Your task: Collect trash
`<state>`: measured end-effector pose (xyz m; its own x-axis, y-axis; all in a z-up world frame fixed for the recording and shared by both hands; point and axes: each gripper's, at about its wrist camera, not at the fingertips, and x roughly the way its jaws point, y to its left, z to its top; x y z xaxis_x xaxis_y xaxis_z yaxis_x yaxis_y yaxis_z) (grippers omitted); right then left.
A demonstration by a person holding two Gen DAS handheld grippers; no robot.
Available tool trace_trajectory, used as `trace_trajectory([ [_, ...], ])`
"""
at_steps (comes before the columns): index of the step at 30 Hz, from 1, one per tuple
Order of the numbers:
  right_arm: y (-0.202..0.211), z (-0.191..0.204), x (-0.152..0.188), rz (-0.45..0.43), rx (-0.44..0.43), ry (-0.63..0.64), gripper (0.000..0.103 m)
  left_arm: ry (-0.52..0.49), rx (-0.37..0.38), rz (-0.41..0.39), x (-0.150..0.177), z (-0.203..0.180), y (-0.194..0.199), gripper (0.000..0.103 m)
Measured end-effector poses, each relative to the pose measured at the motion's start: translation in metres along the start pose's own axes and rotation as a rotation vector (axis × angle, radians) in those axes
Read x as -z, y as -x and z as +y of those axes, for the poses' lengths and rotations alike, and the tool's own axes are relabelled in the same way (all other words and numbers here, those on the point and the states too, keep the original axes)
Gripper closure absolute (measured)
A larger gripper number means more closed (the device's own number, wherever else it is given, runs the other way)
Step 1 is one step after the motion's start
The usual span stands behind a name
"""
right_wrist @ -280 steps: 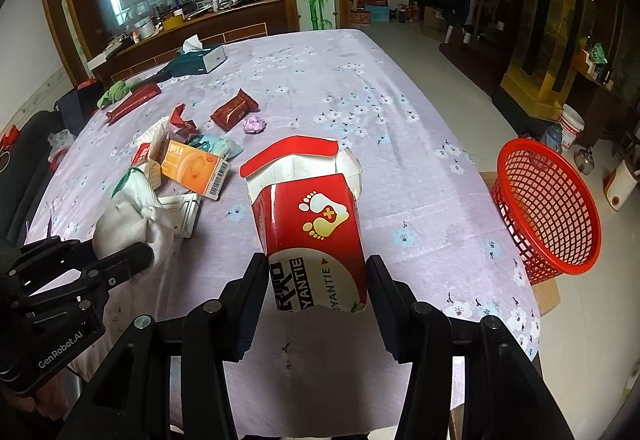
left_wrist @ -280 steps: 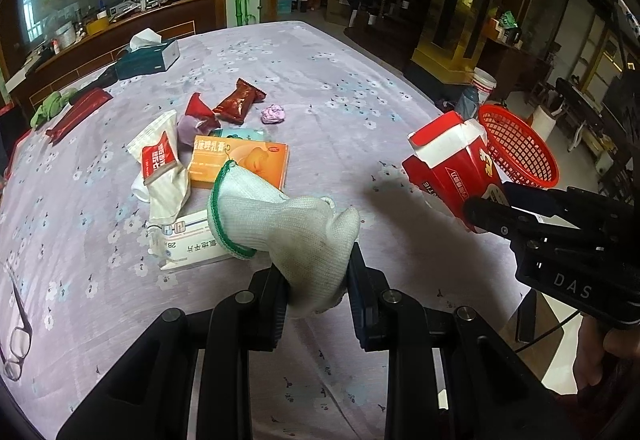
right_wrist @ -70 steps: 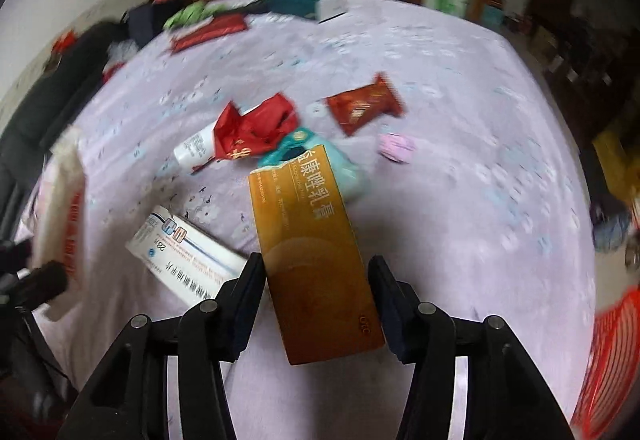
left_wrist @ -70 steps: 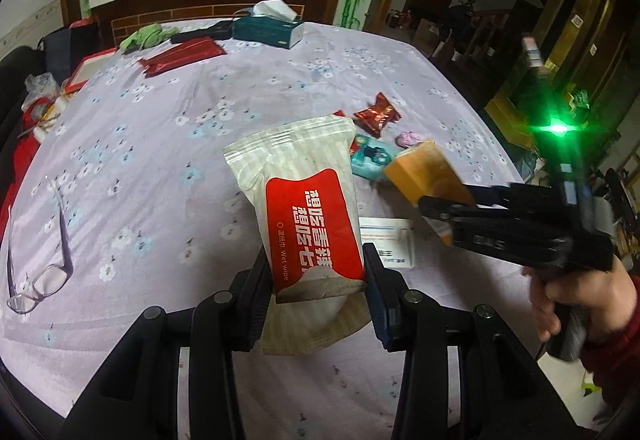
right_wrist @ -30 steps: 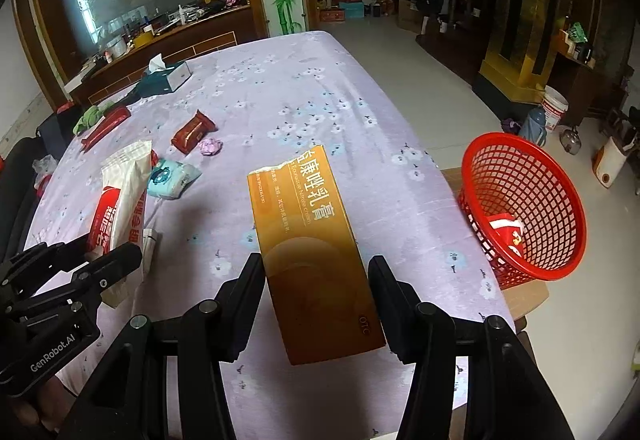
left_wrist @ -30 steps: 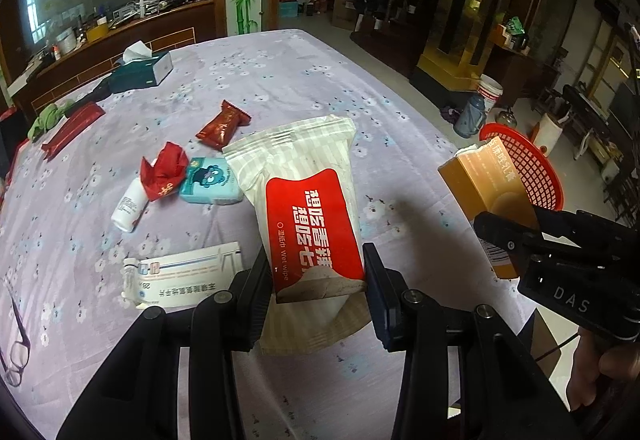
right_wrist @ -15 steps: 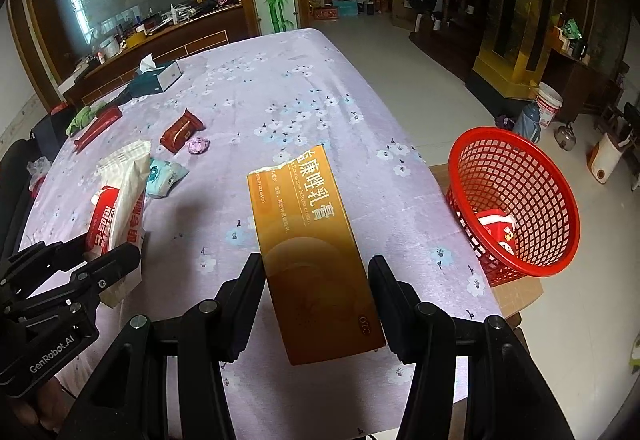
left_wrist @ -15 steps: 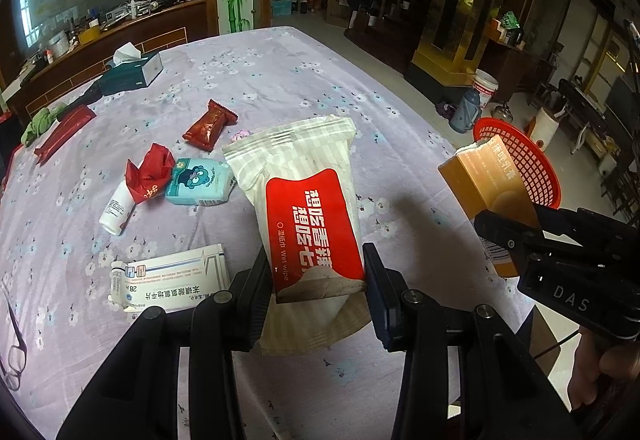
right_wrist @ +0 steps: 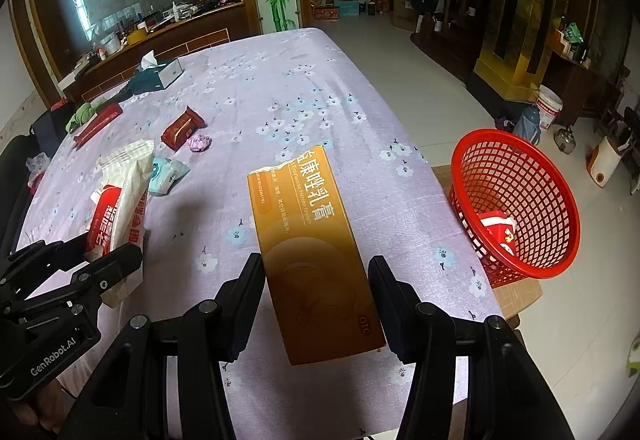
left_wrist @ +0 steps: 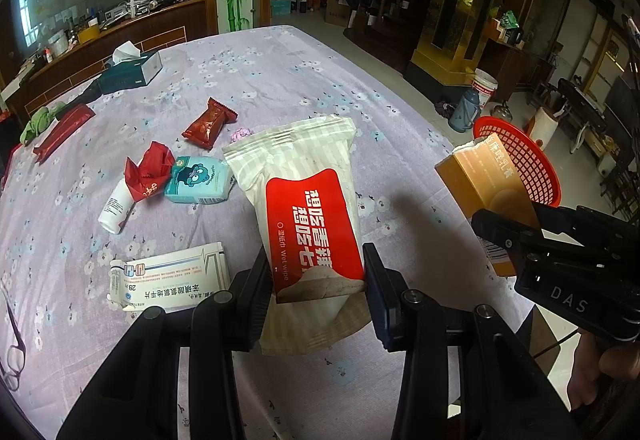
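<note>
My left gripper (left_wrist: 318, 276) is shut on a wet wipe pack (left_wrist: 308, 199), white with a red label, held above the purple flowered tablecloth (left_wrist: 280, 79). My right gripper (right_wrist: 316, 292) is shut on an orange cream box (right_wrist: 312, 248); the same box (left_wrist: 486, 183) shows at the right of the left wrist view. A red mesh basket (right_wrist: 516, 199) stands off the table's right edge with a red carton (right_wrist: 498, 230) inside. The wipe pack (right_wrist: 124, 191) appears at the left of the right wrist view.
On the cloth lie a white medicine box (left_wrist: 172, 276), a teal tissue pack (left_wrist: 198, 179), a crumpled red wrapper (left_wrist: 148, 169), a small white bottle (left_wrist: 114, 205), a brown-red snack packet (left_wrist: 208, 123) and a pink wad (left_wrist: 240, 133). A tissue box (left_wrist: 132, 67) sits far back. Glasses (left_wrist: 12, 344) lie at left.
Over the last second both grippers have carried their items slightly closer to the table's right edge; the basket looks larger and nearer in the right wrist view. Both holds are unchanged.
</note>
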<state>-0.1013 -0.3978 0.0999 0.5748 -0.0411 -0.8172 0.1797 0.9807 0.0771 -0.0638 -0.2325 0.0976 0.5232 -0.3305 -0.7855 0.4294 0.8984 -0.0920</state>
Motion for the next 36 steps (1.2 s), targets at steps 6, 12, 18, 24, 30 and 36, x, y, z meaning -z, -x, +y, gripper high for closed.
trace_trajectory([
  [6,-0.0002,0.0008,-0.0004,0.0,0.004,0.003,0.046,0.0,-0.001,-0.001,0.0001,-0.0002,0.0,0.062],
  [12,-0.0011,0.0018,0.0006,0.002,0.006,0.005,0.046,0.001,0.0,-0.001,0.0002,-0.0002,0.0001,0.062],
  [18,-0.001,0.0016,0.0009,0.002,0.007,0.004,0.046,0.001,-0.001,0.0,0.0002,-0.0004,0.0001,0.062],
  [24,-0.0012,0.0016,0.0011,0.002,0.004,0.003,0.046,0.001,-0.001,0.0,0.0002,-0.0004,0.0,0.062],
  [30,-0.001,0.0003,0.0012,0.003,0.001,0.0,0.046,0.001,-0.002,0.001,0.0001,-0.0012,-0.0006,0.062],
  [36,-0.0009,-0.0076,0.0,0.001,-0.003,-0.008,0.046,-0.006,-0.003,0.0,0.0011,-0.0033,-0.0018,0.062],
])
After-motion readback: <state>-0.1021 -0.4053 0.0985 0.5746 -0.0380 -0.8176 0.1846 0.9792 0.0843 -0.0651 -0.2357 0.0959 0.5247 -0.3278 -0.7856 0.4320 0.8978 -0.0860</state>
